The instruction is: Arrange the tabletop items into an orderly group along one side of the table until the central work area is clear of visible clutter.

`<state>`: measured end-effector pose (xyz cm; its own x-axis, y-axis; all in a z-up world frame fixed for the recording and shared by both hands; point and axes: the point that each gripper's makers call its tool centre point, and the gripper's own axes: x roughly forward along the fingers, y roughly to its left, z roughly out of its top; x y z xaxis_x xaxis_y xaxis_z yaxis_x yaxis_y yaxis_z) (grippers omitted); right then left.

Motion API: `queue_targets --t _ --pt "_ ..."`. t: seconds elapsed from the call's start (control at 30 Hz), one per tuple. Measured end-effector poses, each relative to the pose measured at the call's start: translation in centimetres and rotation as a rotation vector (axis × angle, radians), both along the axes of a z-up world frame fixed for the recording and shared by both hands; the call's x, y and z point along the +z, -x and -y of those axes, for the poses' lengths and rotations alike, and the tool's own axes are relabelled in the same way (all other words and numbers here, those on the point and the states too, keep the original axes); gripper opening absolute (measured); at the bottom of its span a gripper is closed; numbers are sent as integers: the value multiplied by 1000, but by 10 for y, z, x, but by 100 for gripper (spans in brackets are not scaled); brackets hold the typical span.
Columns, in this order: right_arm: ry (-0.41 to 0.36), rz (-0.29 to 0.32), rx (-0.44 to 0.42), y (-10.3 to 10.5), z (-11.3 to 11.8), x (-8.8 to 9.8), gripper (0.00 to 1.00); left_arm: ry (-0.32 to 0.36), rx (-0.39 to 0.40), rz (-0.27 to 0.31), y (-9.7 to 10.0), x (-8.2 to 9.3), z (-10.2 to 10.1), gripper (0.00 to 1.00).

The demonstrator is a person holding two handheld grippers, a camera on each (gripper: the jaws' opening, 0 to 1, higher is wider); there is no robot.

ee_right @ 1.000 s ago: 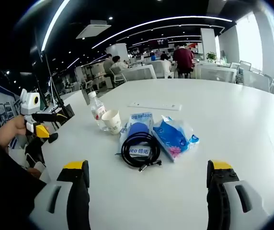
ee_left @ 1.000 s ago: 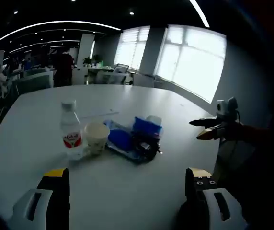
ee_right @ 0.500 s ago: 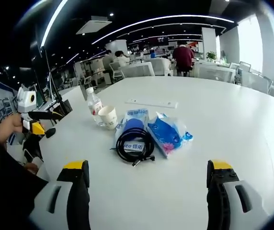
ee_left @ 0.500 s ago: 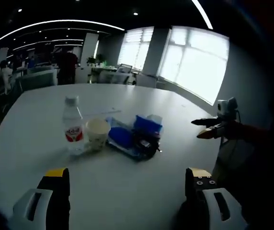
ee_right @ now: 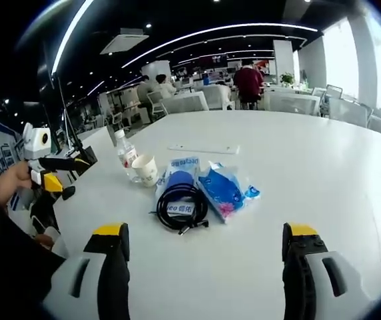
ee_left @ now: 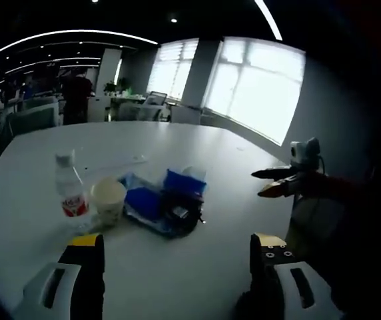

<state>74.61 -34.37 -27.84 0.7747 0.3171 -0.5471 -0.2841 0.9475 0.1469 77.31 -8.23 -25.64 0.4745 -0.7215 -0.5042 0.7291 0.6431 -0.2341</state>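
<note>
A small cluster sits mid-table: a clear water bottle (ee_left: 69, 194) with a red label, a paper cup (ee_left: 108, 200) beside it, blue plastic packets (ee_left: 149, 200) and a coiled black cable (ee_left: 180, 215). In the right gripper view the same bottle (ee_right: 126, 157), cup (ee_right: 145, 169), coiled cable (ee_right: 179, 205) on a blue packet and a second blue packet (ee_right: 225, 191) lie ahead. My left gripper (ee_left: 174, 277) is open, short of the cluster. My right gripper (ee_right: 204, 267) is open too, with bare table between its jaws. Each gripper also appears at the other view's edge, held by a hand (ee_right: 10, 180).
The white table (ee_right: 324, 167) is large and round-edged. A flat white strip (ee_right: 202, 149) lies beyond the cluster. Chairs, desks and people fill the office behind, with bright windows (ee_left: 257, 87) to one side.
Both cameras shifted slightly: the cluster slid left and lower in the left gripper view and a little farther away in the right gripper view. The items themselves have not moved.
</note>
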Motion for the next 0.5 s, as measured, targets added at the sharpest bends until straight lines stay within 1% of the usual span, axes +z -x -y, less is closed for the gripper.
queue_targets --t 0.07,0.13,0.17,0.23,0.33,0.37,0.4,0.5 --pt "-3 0 -8 -1 3 -2 91 2 -22 6 1 2 15 88" --pt "-9 -6 -16 -2 4 -4 89 21 -58 24 2 4 31 88" --pt "-10 -7 -20 -2 4 -5 88 25 -61 25 1 3 35 87" --pt "-12 -12 -30 -2 5 -7 86 25 -87 10 3 1 49 85" --pt "-18 -17 -40 -4 7 -10 83 9 -114 12 3 -1 64 84" --pt "-20 -23 -42 -4 8 -11 83 -21 -132 20 3 -3 68 83" --pt "-21 -25 -47 -4 8 -12 82 -31 -144 26 2 -4 72 82" --pt "-29 -27 -58 -8 10 -14 80 -30 -168 24 -2 -3 87 79"
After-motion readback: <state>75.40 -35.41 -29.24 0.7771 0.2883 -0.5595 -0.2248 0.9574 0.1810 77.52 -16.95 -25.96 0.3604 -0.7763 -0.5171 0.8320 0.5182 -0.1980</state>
